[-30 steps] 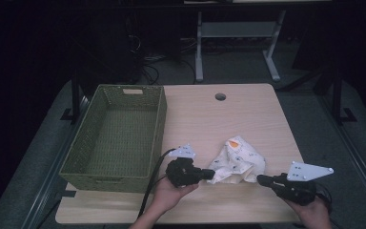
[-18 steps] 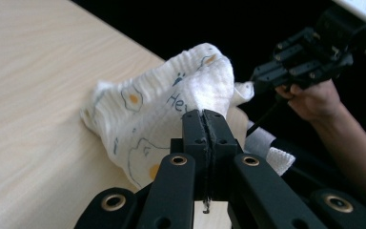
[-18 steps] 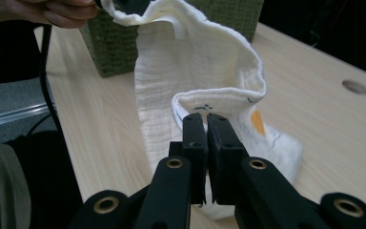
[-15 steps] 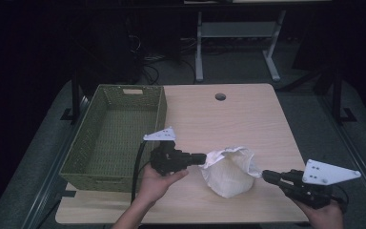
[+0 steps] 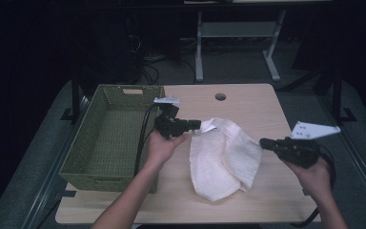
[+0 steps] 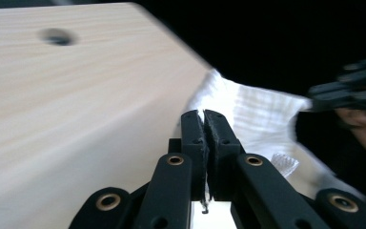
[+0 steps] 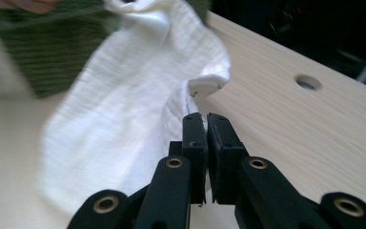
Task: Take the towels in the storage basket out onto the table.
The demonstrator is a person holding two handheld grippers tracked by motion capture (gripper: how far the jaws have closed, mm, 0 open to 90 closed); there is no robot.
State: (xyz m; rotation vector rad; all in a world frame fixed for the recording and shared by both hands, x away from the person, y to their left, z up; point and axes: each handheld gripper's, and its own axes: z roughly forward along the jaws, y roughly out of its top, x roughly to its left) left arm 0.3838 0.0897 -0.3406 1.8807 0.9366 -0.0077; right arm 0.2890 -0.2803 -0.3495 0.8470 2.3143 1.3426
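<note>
— Left tongs (image 5: 196,125)?
— Pinching the far-left edge of the white cloth (image 5: 224,160), pressed together on a thin fold of it. Showing plainly in the left gripper view (image 6: 204,116), a sliver of fabric caught between the two black jaws.

— And the right tongs (image 5: 264,142)?
— Clamping the cloth's right edge, jaws pressed together on the hem. In the right gripper view (image 7: 203,118), gripping just below a rolled lip of the fabric (image 7: 124,119).

— Where lying, the cloth?
— Hanging stretched between the two tongs, over the middle of the counter (image 5: 248,102), sagging toward the near edge in a loose pouch. Lower part appearing to touch the wood, though hard to tell for sure. Left corner lifted near the basket's right rim, right corner raised toward the counter's right side.

— The basket?
— Green woven basket (image 5: 109,138), sitting at the left of the counter, just beside the left hand (image 5: 164,145). Holding nothing visible inside.

— Anything else on the counter?
— A round hole (image 5: 220,96) at the far side, well apart from the cloth. Right hand (image 5: 314,174) gripping its tool near the right edge, grey three-cornered plate (image 5: 314,130) riding on top.
</note>
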